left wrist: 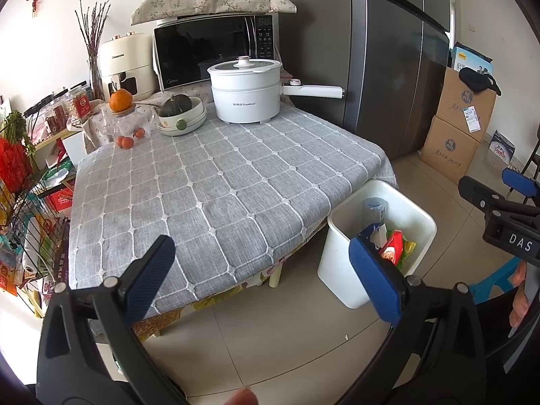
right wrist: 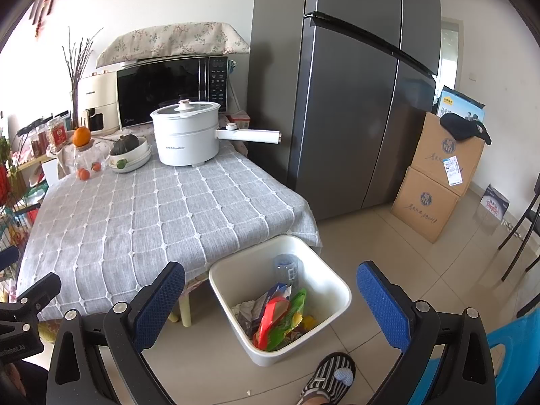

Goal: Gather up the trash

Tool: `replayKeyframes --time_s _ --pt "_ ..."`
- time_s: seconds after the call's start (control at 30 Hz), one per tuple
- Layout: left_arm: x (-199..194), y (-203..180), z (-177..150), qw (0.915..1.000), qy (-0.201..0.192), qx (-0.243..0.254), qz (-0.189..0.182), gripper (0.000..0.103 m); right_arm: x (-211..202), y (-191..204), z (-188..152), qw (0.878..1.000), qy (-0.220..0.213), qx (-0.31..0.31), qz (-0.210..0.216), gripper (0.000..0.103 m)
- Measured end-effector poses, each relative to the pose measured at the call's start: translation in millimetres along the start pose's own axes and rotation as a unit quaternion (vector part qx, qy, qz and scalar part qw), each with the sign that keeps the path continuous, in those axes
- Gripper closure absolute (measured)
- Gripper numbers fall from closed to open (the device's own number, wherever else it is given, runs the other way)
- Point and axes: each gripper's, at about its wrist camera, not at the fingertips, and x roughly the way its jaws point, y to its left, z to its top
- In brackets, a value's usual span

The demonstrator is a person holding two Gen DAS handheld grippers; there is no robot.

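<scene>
The trash (right wrist: 280, 317) is lying in the white bin (right wrist: 337, 307) at the lower centre of the right view: wrappers, crumpled paper and a bottle (right wrist: 287, 270). The bin is standing on the floor (right wrist: 388, 236) just beside the counter (right wrist: 141, 209) corner. You are holding both the left gripper (left wrist: 260, 270) and the right gripper (right wrist: 270, 300) with jaws apart and empty. I am seeing no loose litter on the grey cloth, so collecting looks about done. At the upper left, a pot (right wrist: 187, 135), bowl (right wrist: 130, 157) and oranges (right wrist: 88, 171) are sitting before the microwave (right wrist: 172, 89); the fridge (right wrist: 351, 101) and boxes (right wrist: 438, 175) are filling the right.
</scene>
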Motion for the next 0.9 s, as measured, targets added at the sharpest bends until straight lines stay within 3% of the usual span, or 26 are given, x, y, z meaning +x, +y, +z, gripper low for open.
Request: replayKeyframes --time_s 0.9 --pt "4.0 3.3 0.8 0.9997 0.021 -0.01 -0.01 0.001 2.1 -2.7 -2.1 1.0 0.003 -0.003 0.002 0.0"
